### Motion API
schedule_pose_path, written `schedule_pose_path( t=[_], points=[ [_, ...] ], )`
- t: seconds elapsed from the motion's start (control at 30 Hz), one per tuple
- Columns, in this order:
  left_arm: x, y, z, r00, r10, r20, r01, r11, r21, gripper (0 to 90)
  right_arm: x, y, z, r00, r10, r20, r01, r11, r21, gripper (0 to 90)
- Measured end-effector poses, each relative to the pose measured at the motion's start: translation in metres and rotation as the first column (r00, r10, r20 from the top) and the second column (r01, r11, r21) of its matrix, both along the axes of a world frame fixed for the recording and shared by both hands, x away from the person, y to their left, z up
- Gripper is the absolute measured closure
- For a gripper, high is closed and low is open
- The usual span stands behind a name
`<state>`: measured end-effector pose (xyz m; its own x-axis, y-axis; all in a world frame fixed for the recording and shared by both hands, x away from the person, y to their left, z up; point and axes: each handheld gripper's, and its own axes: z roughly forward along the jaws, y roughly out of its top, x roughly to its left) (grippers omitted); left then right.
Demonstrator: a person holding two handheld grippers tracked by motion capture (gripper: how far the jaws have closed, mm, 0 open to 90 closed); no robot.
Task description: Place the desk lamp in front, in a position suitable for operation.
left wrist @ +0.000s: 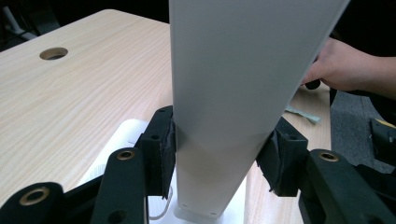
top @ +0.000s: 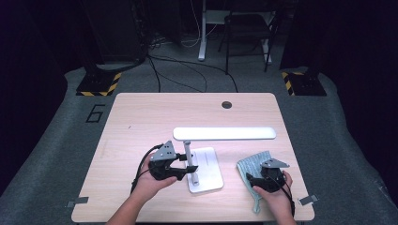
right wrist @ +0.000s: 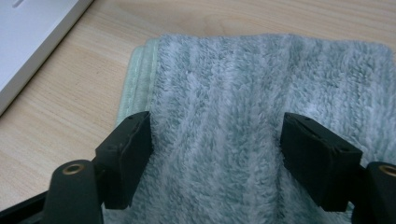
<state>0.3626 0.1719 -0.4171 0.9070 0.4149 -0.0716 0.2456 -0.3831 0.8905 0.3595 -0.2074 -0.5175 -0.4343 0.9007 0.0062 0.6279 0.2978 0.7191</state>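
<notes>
Dark room behind, grey carpeted floor (top: 56, 140) all round, with loose black cables (top: 187, 70) running across it, one dark chair (top: 246, 33) at the back and two black stand bases edged in yellow-black hazard stripes (top: 98, 84), one off each far corner

Pale rectangular wooden table (top: 141, 117) with rounded corners, one round cable hole (top: 226, 104) near its far edge; far half bare, left side bare, both offering free room; near edge close behind both forearms

One white desk lamp with a long flat bar head (top: 224, 133) lying level over mid-table, a slim upright stem and a flat white square base (top: 209, 168) resting on the wood, just left of the cloth and apart from it

One pale green-grey ribbed fleece cloth (top: 253, 164) lying flat near the front right corner, its near end reaching almost to the table edge

Two tools in all. Left hand-held gripper (top: 187, 168) closed on the lamp stem, pads (left wrist: 163, 149) pressed against both sides of the white post in the left gripper view. Right hand-held gripper (top: 256, 180) resting low on the cloth, jaws spread wide with fleece (right wrist: 219, 140) between them, pads (right wrist: 133, 149) at the pile yet not pinching it

Two small grey tabs (top: 77, 202) at the front corners of the table, one each side
</notes>
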Motion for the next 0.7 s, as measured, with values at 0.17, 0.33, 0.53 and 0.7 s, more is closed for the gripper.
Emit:
schedule_pose_path(
  t=[0.17, 0.33, 0.53, 0.7],
  points=[
    [0.001, 0.003, 0.007, 1.0, -0.002, -0.002, 0.002, 0.9994, -0.034, 47.8, 0.002, 0.0, -0.001, 1.0, 0.006, -0.008, -0.006, 1.0, 0.01, 23.1],
    [0.0, 0.004, 0.02, 1.0, 0.003, 0.008, -0.003, 0.9995, -0.032, 46.4, 0.002, 0.0, -0.002, 0.9999, 0.012, -0.006, -0.012, 1.0, 0.008, 23.7],
    [-0.002, 0.004, 0.032, 0.9999, 0.014, 0.002, -0.014, 0.9981, -0.06, 45.9, -0.001, -0.001, -0.003, 0.9998, 0.016, 0.013, -0.016, 1.0, -0.004, 30.5],
    [-0.001, 0.005, 0.041, 0.9999, 0.004, 0.013, -0.003, 0.998, -0.063, 47.7, -0.006, 0.004, 0.0, 0.9985, 0.054, 0.009, -0.054, 0.998, 0.011, 55.2]
  ],
)
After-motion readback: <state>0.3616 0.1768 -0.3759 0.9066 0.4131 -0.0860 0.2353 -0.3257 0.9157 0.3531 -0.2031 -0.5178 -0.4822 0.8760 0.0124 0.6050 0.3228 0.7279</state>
